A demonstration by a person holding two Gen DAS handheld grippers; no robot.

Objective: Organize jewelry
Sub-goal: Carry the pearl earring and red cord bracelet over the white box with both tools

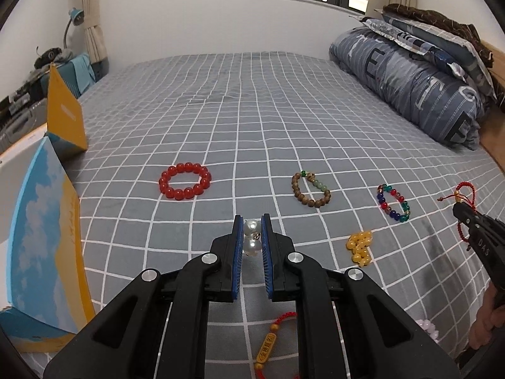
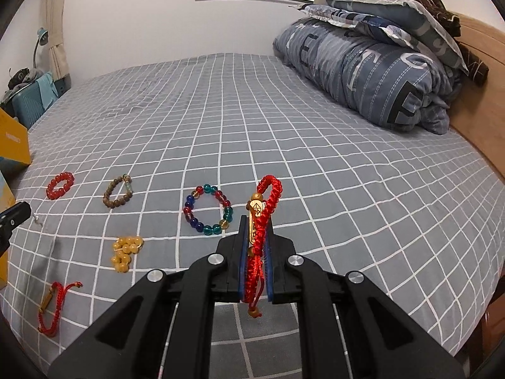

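My left gripper (image 1: 252,237) is clamped on a pearl piece (image 1: 252,236), held above the checked bedsheet (image 1: 252,110); my right gripper (image 2: 255,246) is pinched shut on the red braided cord bracelet (image 2: 263,218) with its gold charm. I judge the pearls hard and slippery, so they are best gripped across two beads. The cord is light and limp and holds best mid-braid.

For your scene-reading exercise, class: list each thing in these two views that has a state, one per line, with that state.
Left tool: shut on pearl beads, lifted.
Right tool: shut on red cord bracelet, lifted.
Red bead bracelet: flat, round.
Wooden bead bracelet: flat.
Multicolour bracelet: flat, round.
Yellow bead bracelet: bunched.
Second red cord bracelet: lying loose.
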